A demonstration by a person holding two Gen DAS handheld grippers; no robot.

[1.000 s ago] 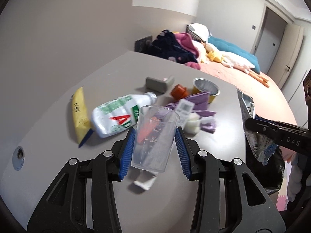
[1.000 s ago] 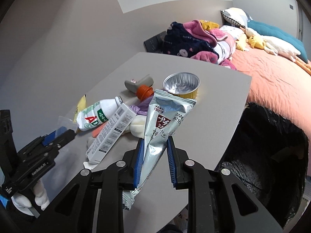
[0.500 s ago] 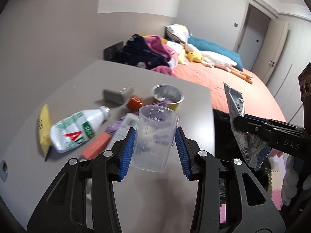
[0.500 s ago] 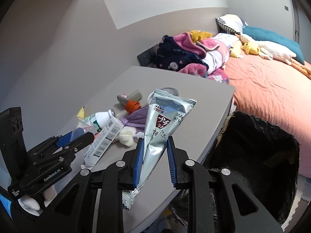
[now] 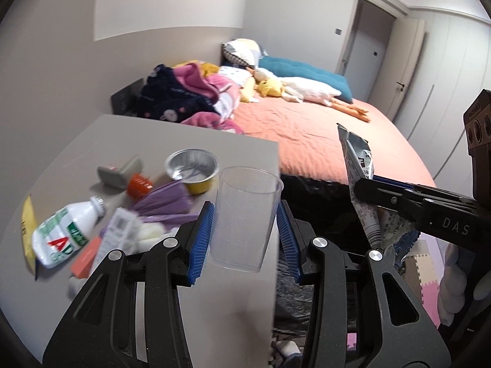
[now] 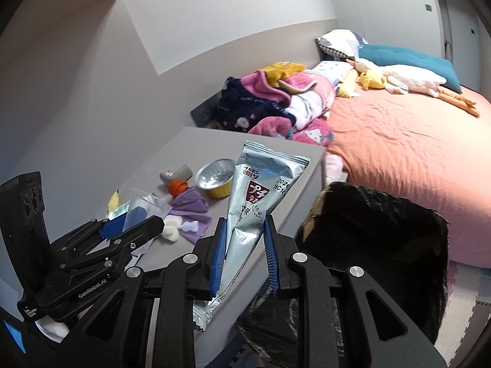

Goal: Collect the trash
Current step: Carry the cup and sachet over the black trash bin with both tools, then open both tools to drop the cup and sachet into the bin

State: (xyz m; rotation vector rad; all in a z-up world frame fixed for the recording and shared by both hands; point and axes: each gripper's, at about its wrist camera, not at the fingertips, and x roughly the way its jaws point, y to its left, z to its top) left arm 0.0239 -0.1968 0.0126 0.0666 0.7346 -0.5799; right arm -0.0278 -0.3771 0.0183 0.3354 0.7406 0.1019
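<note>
Table (image 6: 294, 165) on the left, bed (image 6: 399, 141) far right behind it, trash bag (image 6: 383, 233) near right, just beside the table's edge. On the table: foil cup (image 5: 191, 164) far, bottle (image 5: 66, 234) near left, wrapper (image 5: 167, 201) between them. Measuring cup (image 5: 245, 217) between the left gripper's (image 5: 245, 242) pads; snack pouch (image 6: 260, 190) between the right gripper's (image 6: 245, 251) pads.

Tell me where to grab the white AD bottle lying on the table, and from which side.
Grip the white bottle across the middle of its body, coming from above. It lies on its side with its neck toward the orange cap, so the rounded flanks offer the fingers opposing faces. A yellow wrapper and a white box lie close on either side, so drop the fingers in carefully.
</note>
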